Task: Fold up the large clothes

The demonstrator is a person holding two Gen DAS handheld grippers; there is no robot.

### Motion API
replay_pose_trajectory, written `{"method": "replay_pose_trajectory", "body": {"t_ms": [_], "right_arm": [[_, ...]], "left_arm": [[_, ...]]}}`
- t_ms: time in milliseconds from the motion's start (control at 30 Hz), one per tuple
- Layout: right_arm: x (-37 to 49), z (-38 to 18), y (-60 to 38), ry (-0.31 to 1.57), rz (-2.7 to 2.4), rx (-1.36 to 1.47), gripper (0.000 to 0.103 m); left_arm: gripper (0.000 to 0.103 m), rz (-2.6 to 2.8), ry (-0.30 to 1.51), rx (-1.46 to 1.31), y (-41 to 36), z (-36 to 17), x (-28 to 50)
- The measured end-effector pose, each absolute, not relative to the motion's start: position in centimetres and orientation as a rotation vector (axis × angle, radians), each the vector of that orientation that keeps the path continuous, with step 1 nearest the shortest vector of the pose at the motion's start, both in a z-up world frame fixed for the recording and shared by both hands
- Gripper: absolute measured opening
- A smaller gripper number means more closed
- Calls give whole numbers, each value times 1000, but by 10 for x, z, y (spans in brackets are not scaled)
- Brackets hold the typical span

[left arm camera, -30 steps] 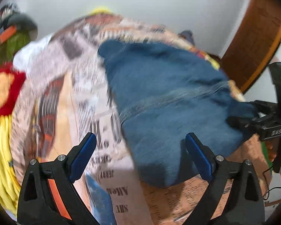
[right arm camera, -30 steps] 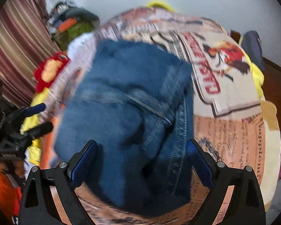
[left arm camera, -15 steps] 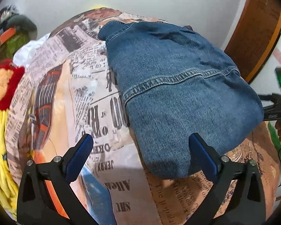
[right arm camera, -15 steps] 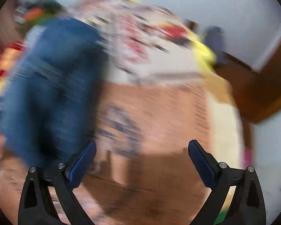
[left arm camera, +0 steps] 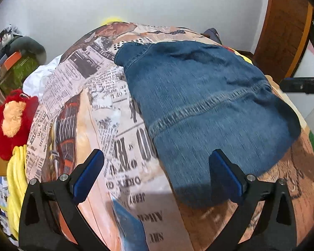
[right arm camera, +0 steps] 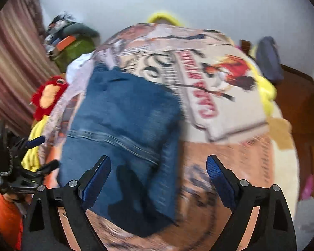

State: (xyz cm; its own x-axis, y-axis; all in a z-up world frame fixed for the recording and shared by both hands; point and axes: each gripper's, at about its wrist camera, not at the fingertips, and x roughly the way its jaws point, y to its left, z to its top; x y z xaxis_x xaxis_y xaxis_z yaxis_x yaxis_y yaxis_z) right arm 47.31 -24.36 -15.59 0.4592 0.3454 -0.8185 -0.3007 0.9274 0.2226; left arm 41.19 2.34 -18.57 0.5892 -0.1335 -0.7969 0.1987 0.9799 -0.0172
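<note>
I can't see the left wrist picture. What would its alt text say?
Folded blue jeans lie on a bed cover printed like old newspapers, seen from above. The open left tongs hover over the near edge, holding nothing. A red plush toy sits at the left.

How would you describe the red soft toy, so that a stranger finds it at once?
Start at the bed cover printed like old newspapers, where the folded jeans lie. Go to the cover's left edge: the toy sits there, above a yellow cloth. It alone is fluffy red with an orange patch.
</note>
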Motion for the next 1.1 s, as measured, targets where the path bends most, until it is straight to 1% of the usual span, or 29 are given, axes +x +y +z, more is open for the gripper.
{"method": "replay_pose_trajectory", "body": {"t_ms": [100,167,233,267,333,400,600,667,733,867,933,1000,1100], "right_arm": [[485,-169,-221,1051,433,28,92],[496,-188,-213,1090,414,-15,92],[508,-206,-220,1121,414,-18,95],[513,-212,-227,1135,441,28,97],[521,-222,-253,1184,464,176,98],[522,-225,-266,1201,470,235,98],[497,-193,-264,1075,401,-1,98],[488,-185,-263,1050,351,-72,98],[480,-179,-261,1035,327,-105,98],[468,-166,-259,969,293,-198,98],[466,-158,-262,952,295,-181,98],[469,-150,-266,960,335,-100,99],[482,-150,-269,1032,409,77,99]], "left_arm": [[103,-213,949,31,26,-196,423],[103,-228,958,-20,30,-203,425],[103,-246,953,-69,36,-209,425],[103,-252,951,-81,38,-210,424],[103,-241,946,-87,42,-212,421],[103,-207,956,-69,45,-214,420],[103,-200,992,-68,65,-217,411],[103,-139,991,-12,69,-215,407],[103,-106,973,45,71,-212,404],[103,-114,935,48,74,-199,401],[103,-132,906,26,73,-187,404],[103,-147,885,5,70,-179,410],[103,-187,875,-44,65,-170,425]]}}
